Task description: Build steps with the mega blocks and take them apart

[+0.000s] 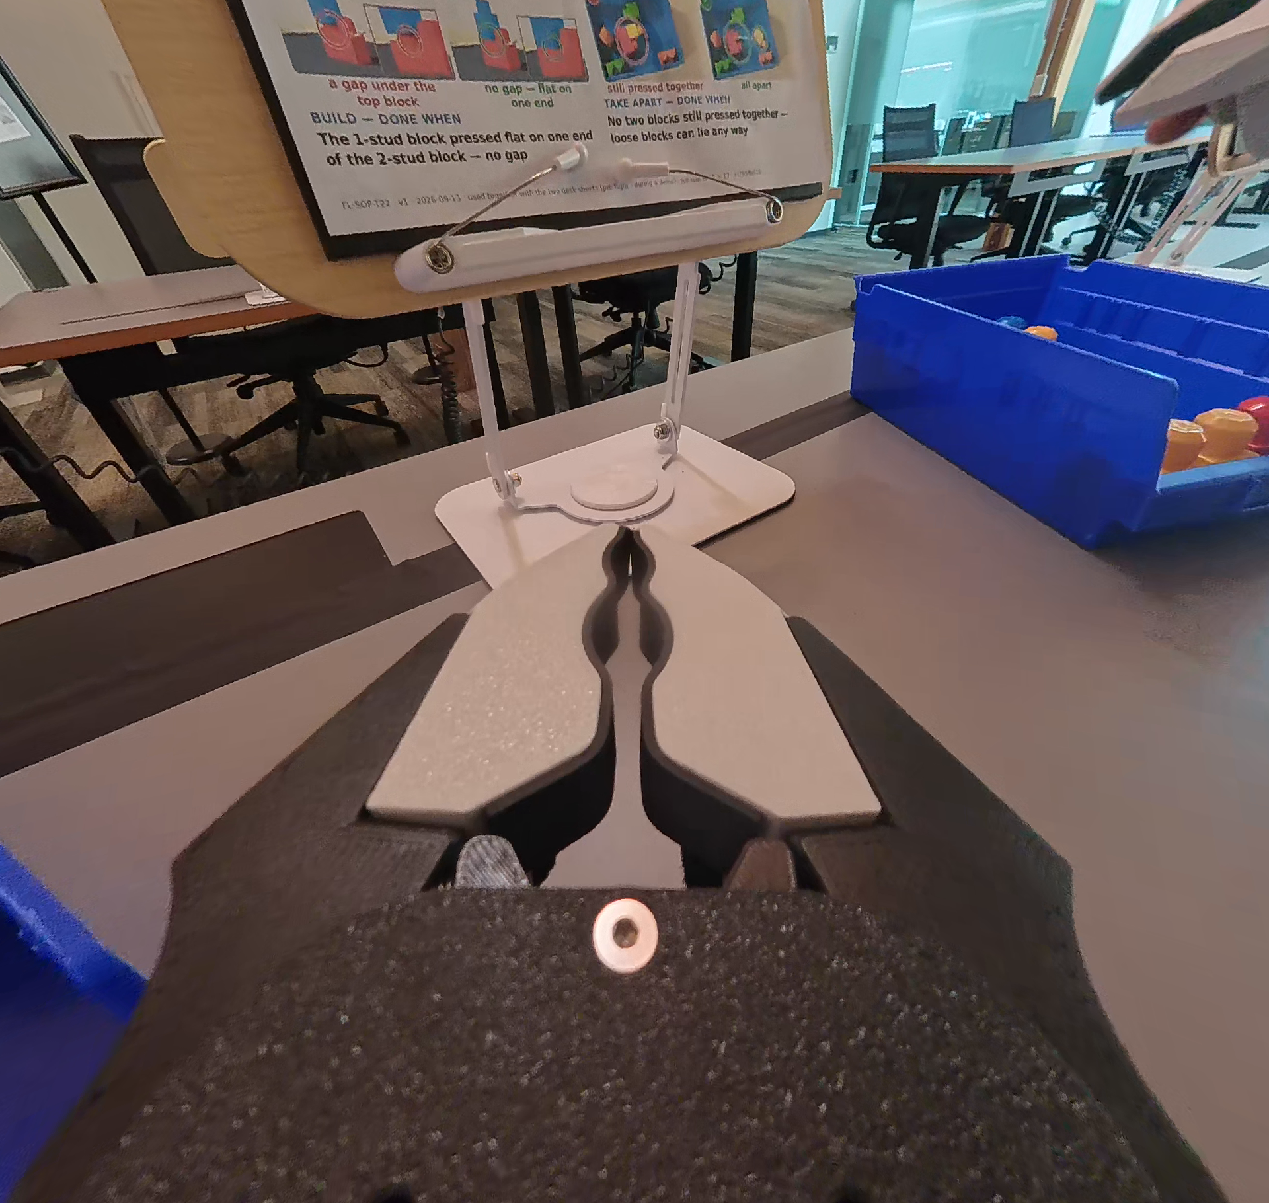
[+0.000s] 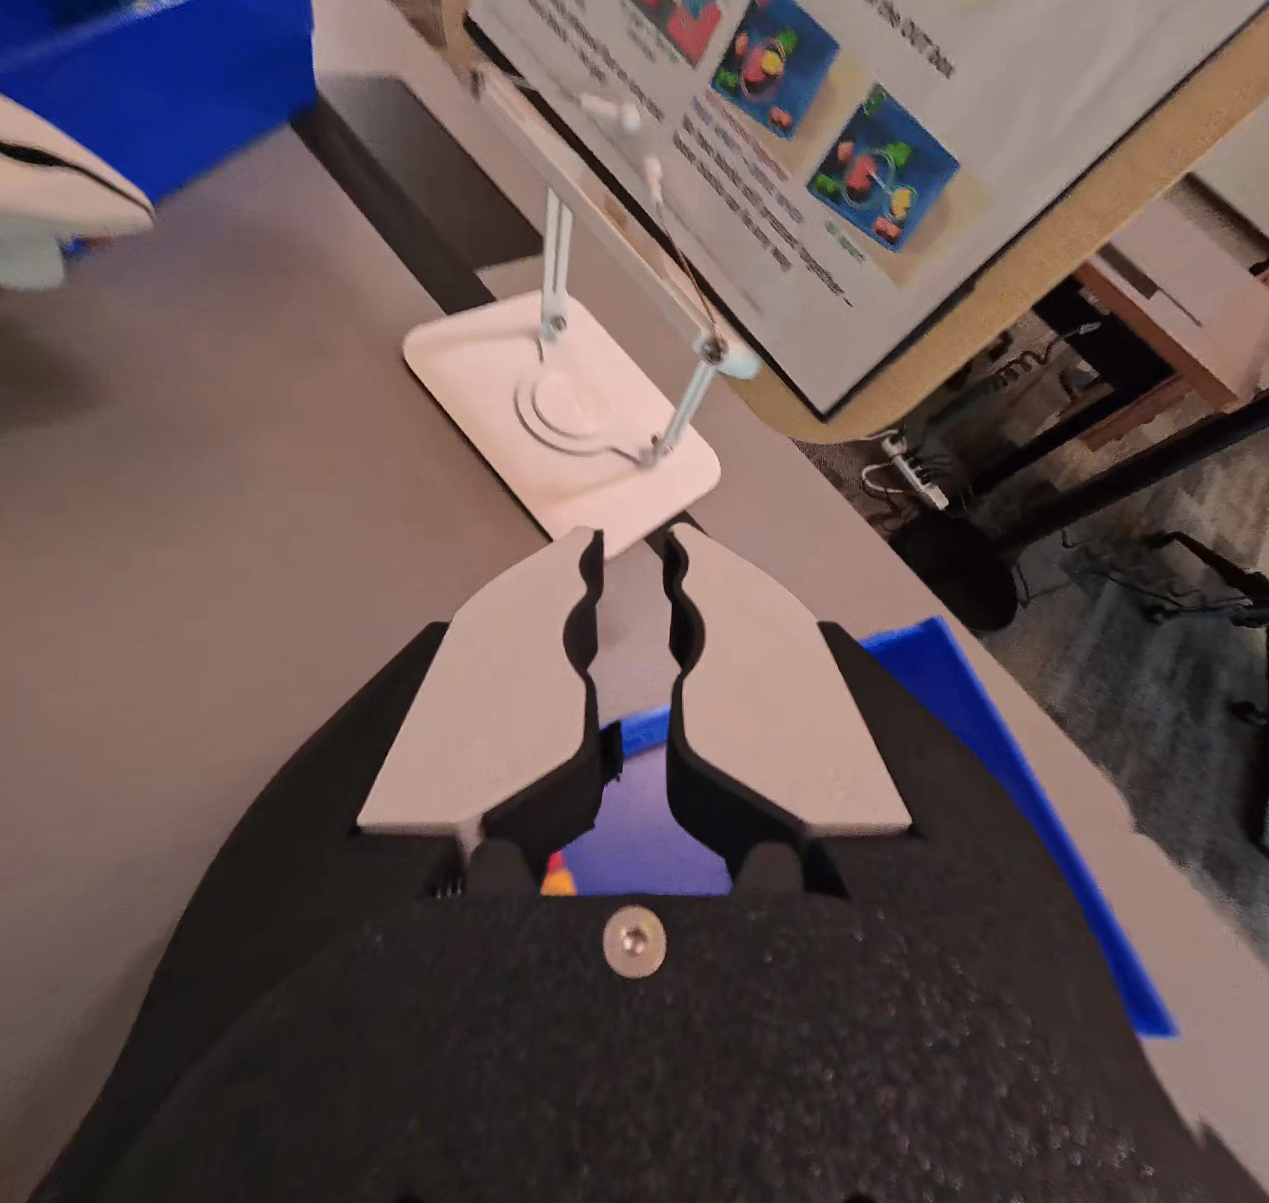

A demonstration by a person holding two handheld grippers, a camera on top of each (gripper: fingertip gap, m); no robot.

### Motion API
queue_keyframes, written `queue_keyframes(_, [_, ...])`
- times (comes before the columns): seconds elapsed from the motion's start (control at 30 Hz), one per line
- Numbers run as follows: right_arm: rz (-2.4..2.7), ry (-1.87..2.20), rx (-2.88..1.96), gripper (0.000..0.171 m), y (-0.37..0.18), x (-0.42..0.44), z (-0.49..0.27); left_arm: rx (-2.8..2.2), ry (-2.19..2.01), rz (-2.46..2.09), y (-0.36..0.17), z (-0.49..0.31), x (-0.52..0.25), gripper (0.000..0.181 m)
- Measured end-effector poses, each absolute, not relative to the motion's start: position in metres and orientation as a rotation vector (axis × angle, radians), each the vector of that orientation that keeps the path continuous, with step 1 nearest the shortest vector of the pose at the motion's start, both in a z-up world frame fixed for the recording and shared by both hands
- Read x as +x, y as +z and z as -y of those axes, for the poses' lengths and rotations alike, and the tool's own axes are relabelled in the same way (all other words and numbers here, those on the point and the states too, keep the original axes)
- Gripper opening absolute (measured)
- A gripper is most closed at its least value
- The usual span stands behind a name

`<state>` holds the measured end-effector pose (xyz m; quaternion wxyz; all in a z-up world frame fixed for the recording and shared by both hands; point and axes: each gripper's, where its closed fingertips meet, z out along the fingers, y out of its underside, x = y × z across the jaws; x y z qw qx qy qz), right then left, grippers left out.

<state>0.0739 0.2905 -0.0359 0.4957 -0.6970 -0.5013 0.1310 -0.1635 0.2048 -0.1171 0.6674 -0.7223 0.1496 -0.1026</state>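
Note:
My left gripper (image 1: 628, 538) is shut and empty, low over the grey table (image 1: 961, 655), pointing at the white base of a sign stand (image 1: 728, 483). Orange blocks (image 1: 1208, 442) and a red block (image 1: 1256, 414) lie in a blue bin (image 1: 996, 401) to its right. My right gripper (image 2: 632, 538) is open by a narrow gap with nothing between the fingers. It hovers over a second blue bin (image 2: 961, 723), where a bit of an orange and red block (image 2: 557, 881) shows beneath it. The right gripper also shows in the left wrist view (image 1: 1181, 71), raised at the upper right.
A wooden board with an instruction sheet (image 1: 535, 71) stands on the white stand at the table's far edge. Another blue bin (image 2: 172, 37) with blue blocks sits at the far left in the right wrist view, with the left gripper (image 2: 55, 188) before it. Desks and chairs lie beyond. There is about 30 cm between the tips of the two grippers.

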Motion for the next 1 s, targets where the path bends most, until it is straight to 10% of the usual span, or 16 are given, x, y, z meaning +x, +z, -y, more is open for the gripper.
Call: queue_keyframes(1.0, [0.704,0.479,-1.675,0.0,-0.14,-0.019,-0.211,-1.478,0.14,-0.207,0.003,-0.168,-0.239,0.0])
